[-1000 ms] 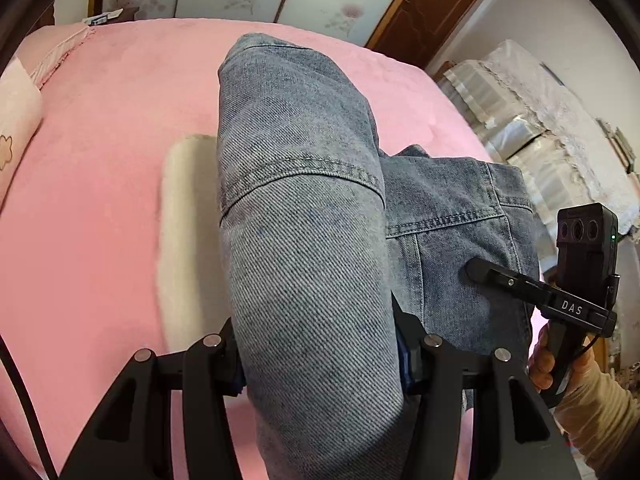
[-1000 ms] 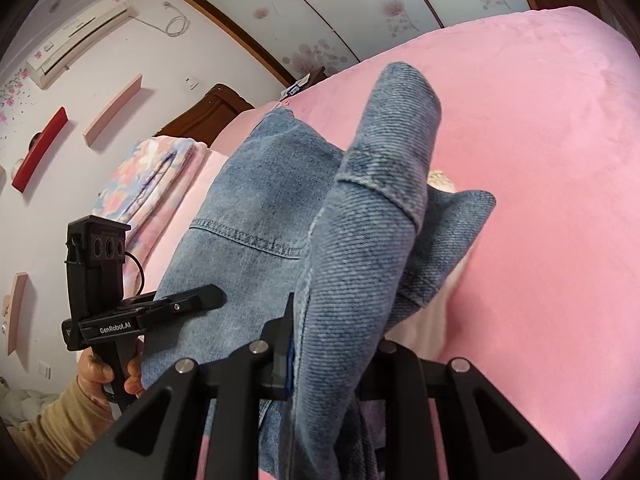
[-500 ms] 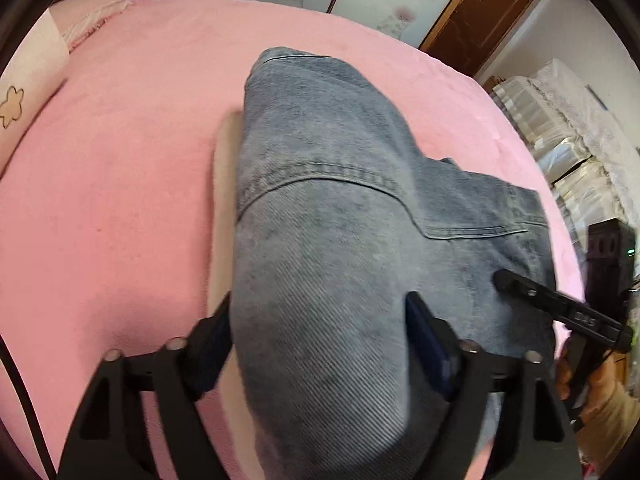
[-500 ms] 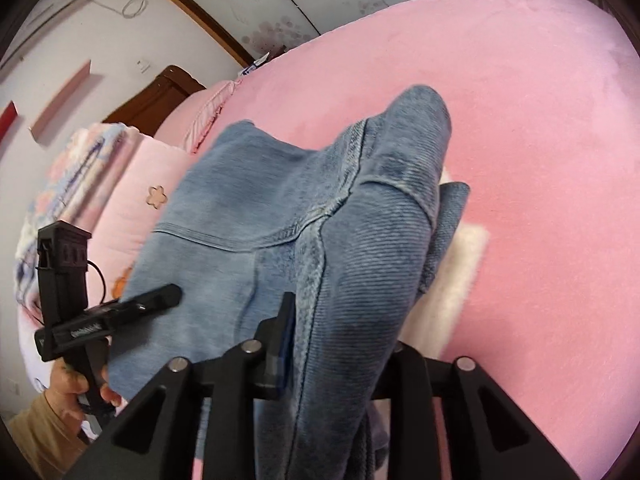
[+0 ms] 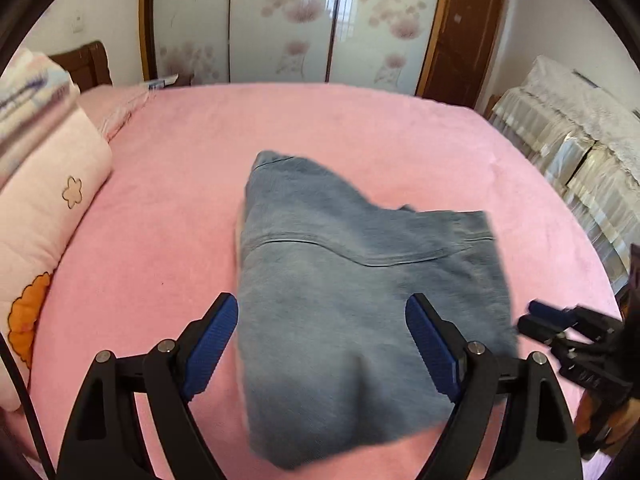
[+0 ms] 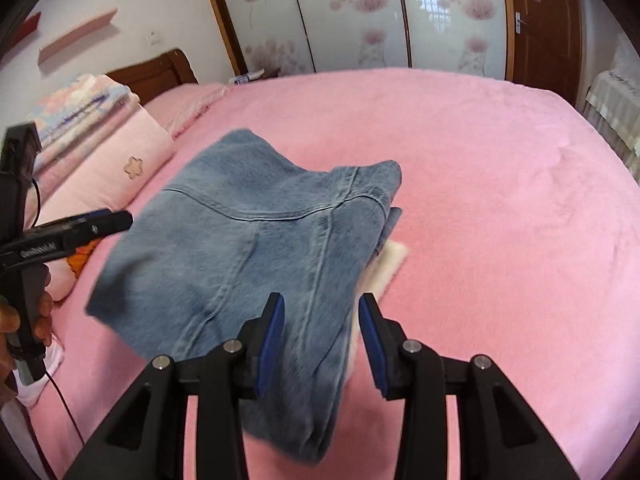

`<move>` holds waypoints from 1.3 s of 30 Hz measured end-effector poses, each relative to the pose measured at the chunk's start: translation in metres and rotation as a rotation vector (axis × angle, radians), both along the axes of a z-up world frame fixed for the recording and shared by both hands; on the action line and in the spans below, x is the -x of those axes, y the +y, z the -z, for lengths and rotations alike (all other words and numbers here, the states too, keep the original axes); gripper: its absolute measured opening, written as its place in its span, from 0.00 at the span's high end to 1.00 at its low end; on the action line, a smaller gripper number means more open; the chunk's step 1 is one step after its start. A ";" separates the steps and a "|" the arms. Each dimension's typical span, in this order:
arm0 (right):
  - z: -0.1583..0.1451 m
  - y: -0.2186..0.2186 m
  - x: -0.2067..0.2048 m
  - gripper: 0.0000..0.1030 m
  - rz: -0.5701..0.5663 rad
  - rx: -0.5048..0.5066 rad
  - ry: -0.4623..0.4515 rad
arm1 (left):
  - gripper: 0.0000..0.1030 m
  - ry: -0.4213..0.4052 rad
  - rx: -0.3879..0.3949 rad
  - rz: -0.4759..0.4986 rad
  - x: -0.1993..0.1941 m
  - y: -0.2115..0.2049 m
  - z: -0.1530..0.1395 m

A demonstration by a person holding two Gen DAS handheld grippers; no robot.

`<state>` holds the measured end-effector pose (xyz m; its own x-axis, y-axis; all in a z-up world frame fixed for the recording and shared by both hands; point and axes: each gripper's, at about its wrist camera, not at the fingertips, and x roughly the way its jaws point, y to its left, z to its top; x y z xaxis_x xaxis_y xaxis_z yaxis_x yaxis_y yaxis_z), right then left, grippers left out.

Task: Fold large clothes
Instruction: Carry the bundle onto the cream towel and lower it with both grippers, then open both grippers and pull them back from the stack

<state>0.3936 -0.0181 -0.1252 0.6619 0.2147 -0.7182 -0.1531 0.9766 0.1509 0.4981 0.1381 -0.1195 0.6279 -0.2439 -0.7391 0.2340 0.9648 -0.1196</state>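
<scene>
Left wrist view: the left gripper [image 5: 322, 340] has its fingers spread wide around the folded denim jacket [image 5: 352, 304], which lies on the pink bed [image 5: 180, 168]. Right gripper [image 6: 322, 330] stands parted too, gripping nothing.

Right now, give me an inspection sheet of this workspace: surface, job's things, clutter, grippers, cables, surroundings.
Surface: pink bedspread, flat.
Job's things: denim garment folded on the bed; pale lining shows at its right edge.
Clutter: pink quilt and folded blankets on the left.
Grippers: left gripper open, right gripper open, both straddling denim without clamping.
Cables: black cable below the left handle.
Surroundings: floral wardrobe doors, wooden door, lace-covered furniture.
</scene>
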 end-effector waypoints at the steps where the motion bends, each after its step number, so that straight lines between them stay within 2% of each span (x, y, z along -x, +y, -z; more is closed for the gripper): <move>1: -0.001 0.001 0.007 0.77 -0.013 -0.035 -0.009 | 0.18 0.005 -0.003 0.007 0.006 -0.006 -0.002; 3: 0.000 0.013 0.012 0.88 -0.041 -0.072 -0.004 | 0.18 0.027 -0.035 0.002 0.017 -0.011 0.005; 4: 0.002 0.017 0.015 0.88 -0.043 -0.059 -0.005 | 0.20 0.033 -0.053 -0.008 0.019 -0.011 0.010; 6: 0.009 0.028 0.019 0.88 -0.020 0.017 -0.008 | 0.32 0.075 -0.104 -0.051 0.018 -0.010 0.028; 9: 0.026 0.025 0.024 0.89 0.051 0.073 0.021 | 0.32 0.100 -0.151 -0.127 0.018 0.005 0.049; 12: 0.043 0.015 0.023 0.89 0.087 0.081 0.068 | 0.29 0.187 -0.027 -0.151 0.011 0.028 0.069; 14: 0.049 0.010 0.024 0.88 0.093 0.051 0.095 | 0.29 0.182 -0.021 -0.153 0.013 0.030 0.070; 20: 0.039 0.005 0.028 0.88 0.104 0.027 0.109 | 0.29 0.186 -0.029 -0.182 0.019 0.029 0.062; 24: 0.021 0.000 0.048 0.88 0.114 0.015 0.093 | 0.30 0.189 -0.025 -0.181 0.042 0.024 0.046; 29: -0.003 -0.003 0.077 0.88 0.100 -0.005 0.086 | 0.29 0.170 -0.018 -0.170 0.088 0.007 0.012; 31: -0.016 -0.004 0.092 0.88 0.089 -0.009 0.080 | 0.29 0.160 -0.037 -0.188 0.106 0.000 0.000; 34: -0.032 -0.006 0.120 0.88 0.078 -0.003 0.074 | 0.29 0.145 -0.104 -0.264 0.142 -0.015 -0.017; 36: -0.038 -0.010 0.138 0.88 0.075 0.015 0.081 | 0.29 0.167 -0.133 -0.306 0.166 -0.025 -0.025; 39: -0.041 -0.020 0.173 0.88 0.067 0.024 0.128 | 0.29 0.243 -0.076 -0.303 0.203 -0.039 -0.033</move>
